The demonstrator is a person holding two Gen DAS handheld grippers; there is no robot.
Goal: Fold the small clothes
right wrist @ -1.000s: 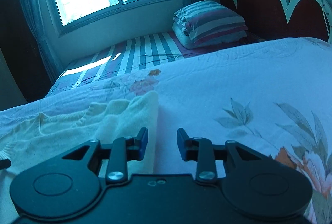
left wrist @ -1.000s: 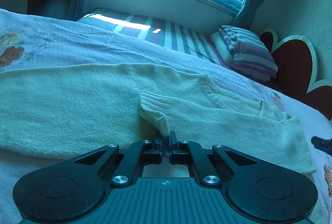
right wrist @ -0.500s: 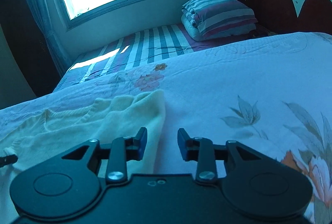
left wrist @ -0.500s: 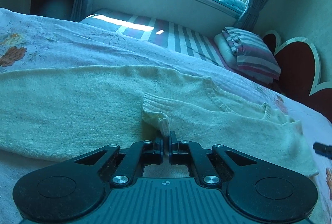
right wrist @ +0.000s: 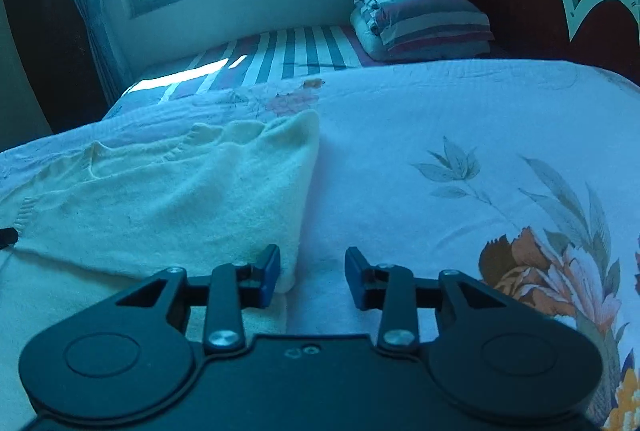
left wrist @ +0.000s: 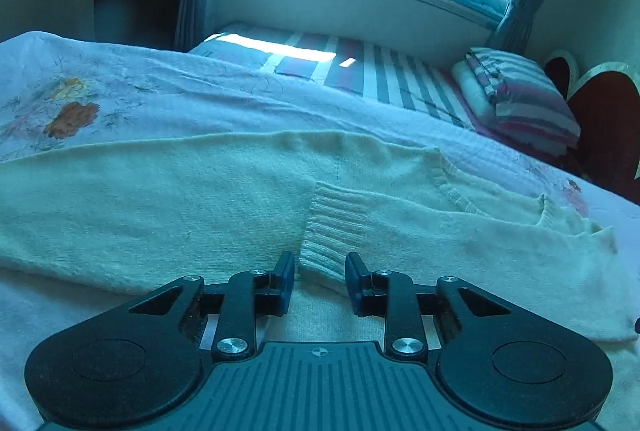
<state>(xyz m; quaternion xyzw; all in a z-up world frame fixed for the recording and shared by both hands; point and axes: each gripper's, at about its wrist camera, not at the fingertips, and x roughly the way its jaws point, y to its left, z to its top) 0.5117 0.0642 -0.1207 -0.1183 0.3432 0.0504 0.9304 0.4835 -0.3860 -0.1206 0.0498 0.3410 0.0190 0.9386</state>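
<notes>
Both grippers' fingers apart: left gripper [left wrist: 319, 281] straddles sweater [left wrist: 160, 199] cuff [left wrist: 334, 231], right gripper [right wrist: 312, 277] by shoulder fold; sleeve may unfold if snagged.

The left gripper [left wrist: 320, 281] sits low with its jaws parted, both blue-tipped fingers [left wrist: 285, 281] level and pointing toward the far side. The right gripper [right wrist: 311, 277] is held in a like pose, jaws spread a little wider, fingers [right wrist: 356, 281] level and gripping nothing
</notes>
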